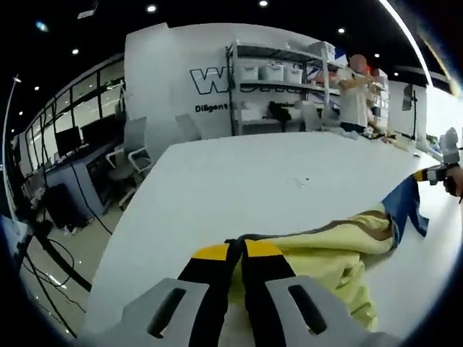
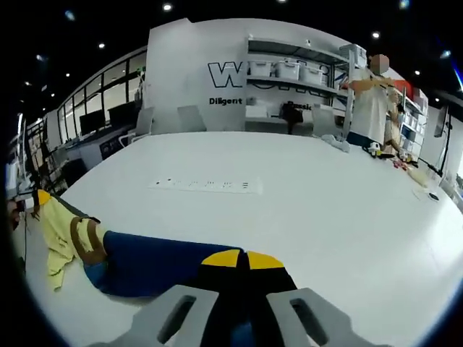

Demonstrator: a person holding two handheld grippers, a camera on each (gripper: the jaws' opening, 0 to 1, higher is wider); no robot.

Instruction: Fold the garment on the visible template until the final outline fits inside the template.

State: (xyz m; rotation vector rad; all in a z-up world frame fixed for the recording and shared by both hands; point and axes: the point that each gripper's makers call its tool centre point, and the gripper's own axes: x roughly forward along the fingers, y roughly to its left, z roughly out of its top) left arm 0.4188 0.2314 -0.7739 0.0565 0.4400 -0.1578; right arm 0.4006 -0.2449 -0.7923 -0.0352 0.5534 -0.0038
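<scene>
1. Left gripper view: the left tongs are pinched together on the yellow end of the garment, which lies stretched across the white tabletop.
2. Right gripper view: the right tongs are clamped on the garment's blue end. Uneven pulling could slip cloth free or bunch the fold.

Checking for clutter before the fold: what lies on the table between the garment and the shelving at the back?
In the right gripper view, between the garment and the shelving, the white table is bare except for a faint strip of markings.
</scene>
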